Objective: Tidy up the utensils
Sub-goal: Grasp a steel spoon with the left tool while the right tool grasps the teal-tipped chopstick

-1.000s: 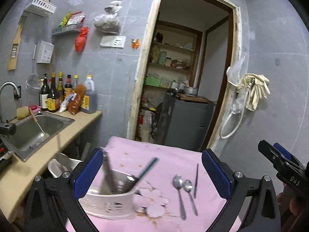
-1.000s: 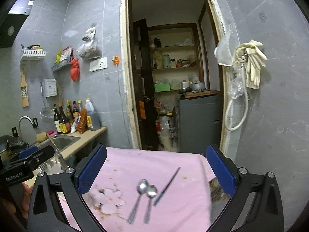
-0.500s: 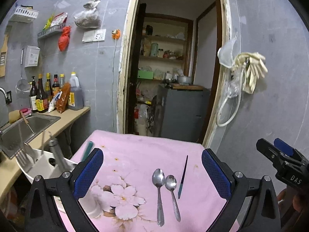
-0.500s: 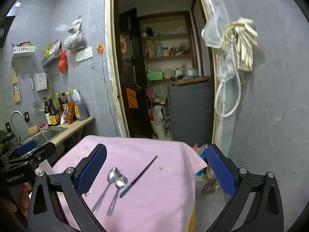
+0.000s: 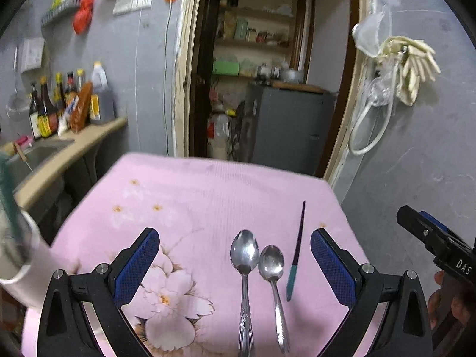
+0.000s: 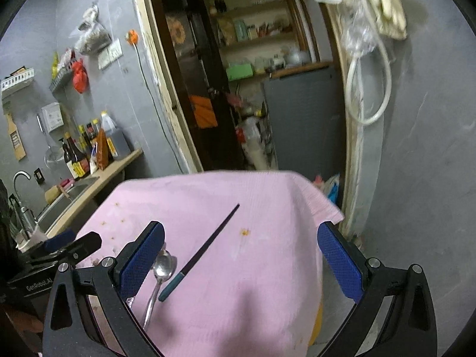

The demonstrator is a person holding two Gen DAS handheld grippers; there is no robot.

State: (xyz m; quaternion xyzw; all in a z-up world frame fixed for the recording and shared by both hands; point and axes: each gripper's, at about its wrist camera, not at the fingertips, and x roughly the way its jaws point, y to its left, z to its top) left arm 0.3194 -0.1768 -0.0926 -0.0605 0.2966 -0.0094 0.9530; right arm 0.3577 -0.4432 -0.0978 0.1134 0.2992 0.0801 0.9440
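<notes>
Left of the left gripper, spread wide and empty: white holder with utensils already inside. Between its fingers: two spoons and one chopstick, still loose. Right gripper, likewise released, hovers over the chopstick.

Two spoons and a chopstick lie side by side on the near right of the pink cloth, a white holder crowds its left edge, and bare cloth lies between.
</notes>
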